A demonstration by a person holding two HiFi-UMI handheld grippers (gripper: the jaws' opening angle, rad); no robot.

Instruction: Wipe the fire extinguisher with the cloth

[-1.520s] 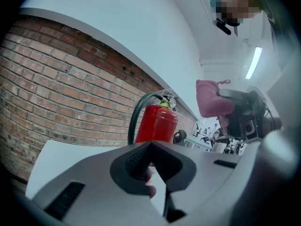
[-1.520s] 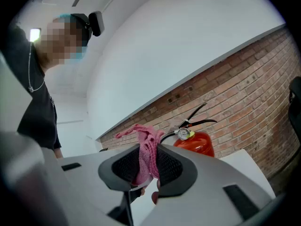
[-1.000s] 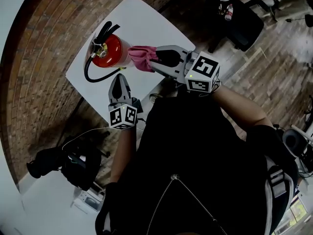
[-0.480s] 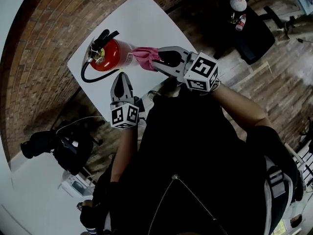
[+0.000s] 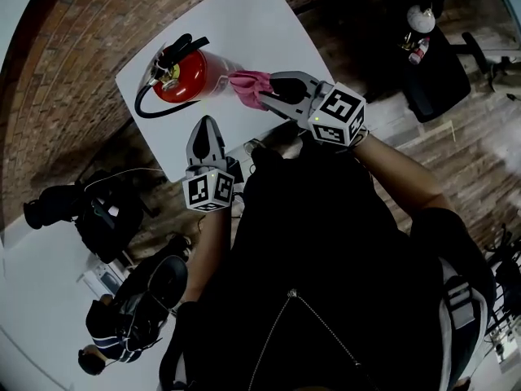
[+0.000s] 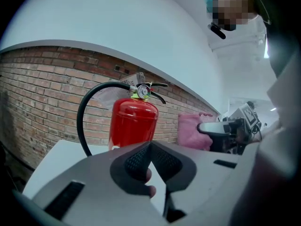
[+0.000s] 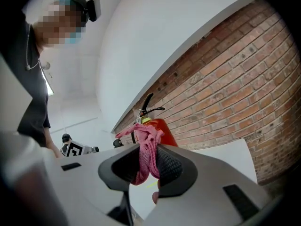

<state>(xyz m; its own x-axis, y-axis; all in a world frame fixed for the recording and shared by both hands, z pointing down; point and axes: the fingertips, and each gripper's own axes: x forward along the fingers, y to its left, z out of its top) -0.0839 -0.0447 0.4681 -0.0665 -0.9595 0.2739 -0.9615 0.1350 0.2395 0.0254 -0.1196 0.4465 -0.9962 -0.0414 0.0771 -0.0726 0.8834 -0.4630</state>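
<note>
Hiding part of the fire extinguisher (image 5: 181, 76), cloth (image 5: 248, 87) fills right gripper (image 5: 274, 94)

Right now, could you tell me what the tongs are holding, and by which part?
The right tongs pinch the pink cloth by one bunched end; the rest pokes out ahead. The left tongs are shut on nothing.
</note>
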